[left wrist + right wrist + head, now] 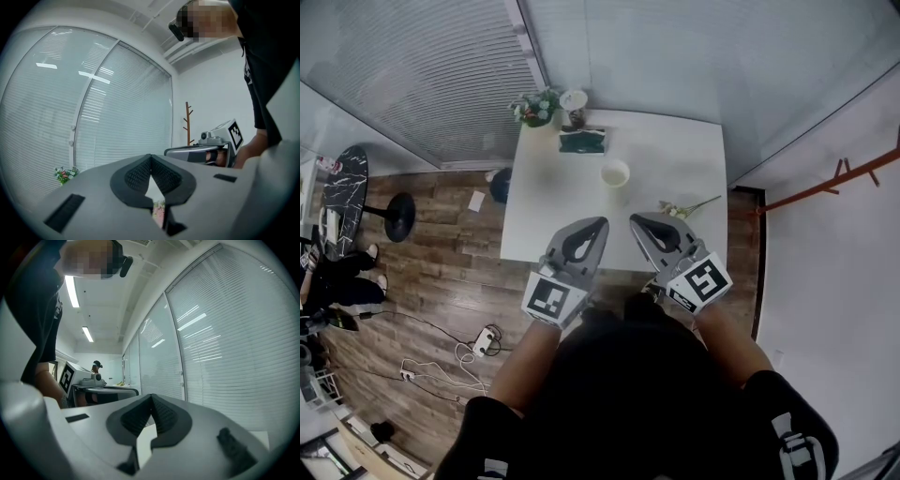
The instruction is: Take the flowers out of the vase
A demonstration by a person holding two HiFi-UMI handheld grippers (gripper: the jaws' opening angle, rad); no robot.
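A flower stem (684,208) with pale blooms lies flat on the white table (675,150), near its right front edge. Just left of it stands a white round vase (615,173) whose mouth looks empty from above. A bunch of flowers in a pot (536,108) stands at the far left corner and also shows small as the flowers (64,174) in the left gripper view. My left gripper (600,223) (150,156) and right gripper (635,220) (151,395) hover side by side over the table's front edge, both shut with nothing between the pads.
A green box (581,141) and a small jar (574,103) stand at the table's far side. A red-brown coat rack (839,183) stands at the right wall. A black round table (345,187) and a power strip (483,342) with cables are on the wooden floor at left.
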